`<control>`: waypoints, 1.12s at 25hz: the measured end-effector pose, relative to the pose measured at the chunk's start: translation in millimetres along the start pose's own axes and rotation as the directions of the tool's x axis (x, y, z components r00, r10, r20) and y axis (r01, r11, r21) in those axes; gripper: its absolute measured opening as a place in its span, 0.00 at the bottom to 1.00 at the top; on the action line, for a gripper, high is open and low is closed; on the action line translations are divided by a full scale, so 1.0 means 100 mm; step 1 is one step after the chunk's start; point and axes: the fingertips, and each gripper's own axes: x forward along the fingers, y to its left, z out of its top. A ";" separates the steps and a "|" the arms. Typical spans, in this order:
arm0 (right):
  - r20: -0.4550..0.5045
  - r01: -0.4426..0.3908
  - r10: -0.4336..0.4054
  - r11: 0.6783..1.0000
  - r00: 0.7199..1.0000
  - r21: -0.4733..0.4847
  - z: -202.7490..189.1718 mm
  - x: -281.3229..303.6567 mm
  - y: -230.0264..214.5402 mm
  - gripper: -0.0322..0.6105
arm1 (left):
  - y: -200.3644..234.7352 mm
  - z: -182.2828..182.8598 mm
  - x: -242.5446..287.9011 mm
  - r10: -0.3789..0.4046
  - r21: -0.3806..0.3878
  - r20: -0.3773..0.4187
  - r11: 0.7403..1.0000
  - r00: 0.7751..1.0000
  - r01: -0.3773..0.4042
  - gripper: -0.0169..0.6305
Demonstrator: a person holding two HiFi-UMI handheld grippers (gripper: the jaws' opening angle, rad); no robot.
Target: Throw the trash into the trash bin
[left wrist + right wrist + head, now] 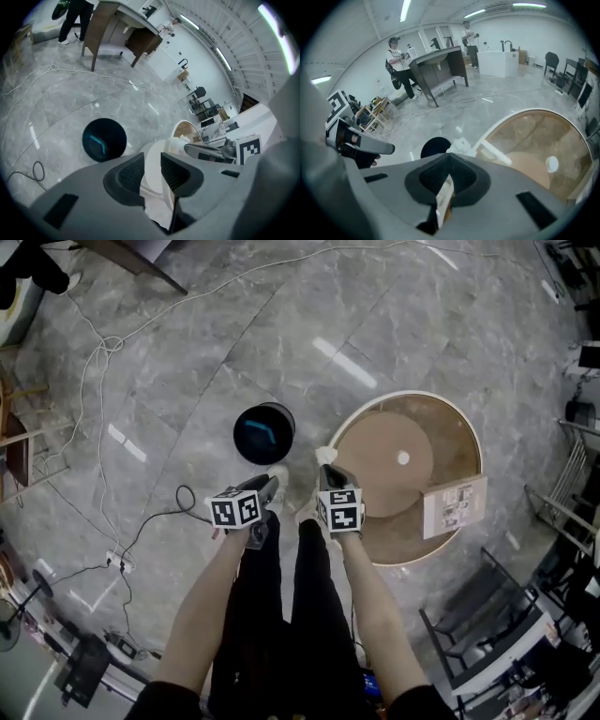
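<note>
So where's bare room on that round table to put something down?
The round wooden table is bare across its centre and near side, from the small white disc to the near rim. It is crowded only at the right edge, under the printed white sheet.

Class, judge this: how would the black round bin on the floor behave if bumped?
The bin looks small beside the round table, so probably light and easily tipped. The floor looks glossy, so it may slide when nudged.

Tool (449,159) tight on crumpled trash (460,146)
</note>
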 end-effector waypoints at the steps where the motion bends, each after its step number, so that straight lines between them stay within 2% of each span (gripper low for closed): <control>1: -0.003 -0.019 0.019 1.000 1.000 -0.017 0.06 0.06 0.13 0.05 | 0.10 0.03 -0.07 0.015 -0.016 0.014 1.000 1.000 -0.015 0.20; 4: -0.005 -0.094 0.094 0.993 0.996 -0.070 0.23 0.25 0.57 0.05 | 0.41 0.13 -0.28 0.060 -0.073 0.054 0.996 0.997 -0.056 0.20; 8: -0.036 -0.183 0.180 0.973 0.983 -0.139 0.41 0.48 1.13 0.08 | 0.74 0.27 -0.51 0.083 -0.133 0.100 0.989 0.991 -0.070 0.20; 9: -0.050 -0.205 0.200 0.966 0.979 -0.155 0.44 0.52 1.24 0.22 | 0.81 0.29 -0.55 0.091 -0.144 0.108 0.987 0.990 -0.075 0.20; 10: -0.060 -0.223 0.215 0.959 0.975 -0.173 0.47 0.54 1.34 0.29 | 0.88 0.32 -0.59 0.100 -0.153 0.114 0.985 0.988 -0.082 0.20; 12: -0.064 -0.230 0.221 0.951 0.973 -0.208 0.52 0.54 1.43 0.22 | 0.97 0.35 -0.65 0.117 -0.164 0.118 0.982 0.986 -0.097 0.20; 15: -0.055 -0.213 0.206 0.954 0.977 -0.213 0.57 0.39 1.41 0.21 | 0.95 0.40 -0.70 0.118 -0.156 0.119 0.983 0.986 -0.099 0.20; 17: -0.023 -0.196 0.195 0.962 0.980 -0.190 0.64 0.21 1.36 0.08 | 0.88 0.48 -0.73 0.106 -0.128 0.129 0.988 0.986 -0.089 0.20; 19: 0.032 -0.188 0.195 0.971 0.980 -0.147 0.73 -0.05 1.32 0.05 | 0.75 0.59 -0.77 0.096 -0.071 0.131 0.994 0.987 -0.087 0.17; 20: 0.066 -0.184 0.193 0.975 0.979 -0.122 0.79 -0.21 1.29 0.05 | 0.66 0.63 -0.80 0.094 -0.029 0.126 0.995 0.988 -0.091 0.11; 21: 0.103 -0.181 0.191 0.978 0.976 -0.099 0.84 -0.38 1.26 0.05 | 0.54 0.67 -0.84 0.088 0.022 0.122 0.996 0.989 -0.092 0.06; 23: 0.175 -0.174 0.183 0.983 0.967 -0.064 0.96 -0.80 1.19 0.05 | 0.19 0.73 -0.97 0.050 0.148 0.126 0.987 0.991 -0.069 0.05; 25: 0.248 -0.149 0.156 0.988 0.956 -0.049 1.09 -1.26 1.08 0.05 | -0.29 0.81 -1.09 -0.027 0.301 0.140 0.953 0.990 -0.017 0.04; 28: 0.387 -0.095 0.099 0.995 0.917 -0.030 1.33 -1.96 0.91 0.05 | -1.10 0.96 -1.24 -0.187 0.518 0.150 0.851 0.971 0.084 0.04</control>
